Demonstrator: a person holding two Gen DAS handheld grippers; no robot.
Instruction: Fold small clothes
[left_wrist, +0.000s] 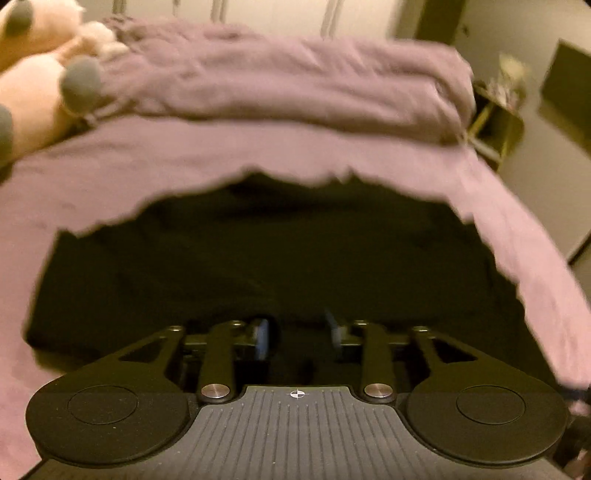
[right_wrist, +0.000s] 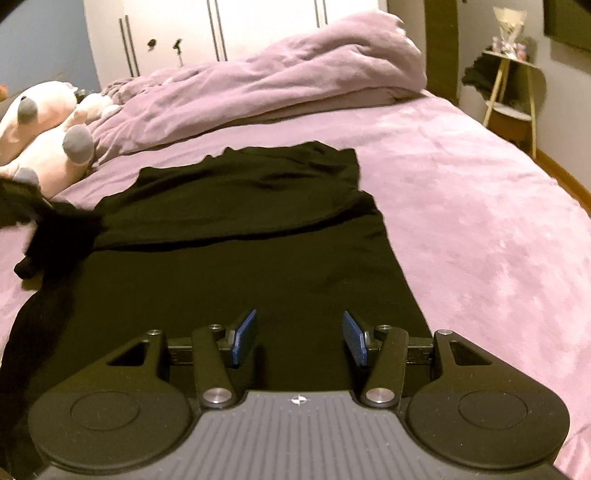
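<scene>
A black garment (right_wrist: 251, 236) lies spread flat on the pink bed; its far part is folded over with wrinkles. It also fills the middle of the left wrist view (left_wrist: 266, 258), which is blurred. My left gripper (left_wrist: 299, 336) is open and empty, low over the garment's near part. My right gripper (right_wrist: 300, 338) is open and empty, just above the garment's near right part. The blue pads (right_wrist: 245, 332) of the right gripper stand well apart.
The pink bedsheet (right_wrist: 461, 221) stretches to the right. A bunched pink duvet (right_wrist: 277, 81) lies at the far end. A pink plush toy (right_wrist: 44, 129) sits at the far left, with a dark cloth lump (right_wrist: 48, 236) near it. A small side table (right_wrist: 513, 96) stands beyond the bed's right edge.
</scene>
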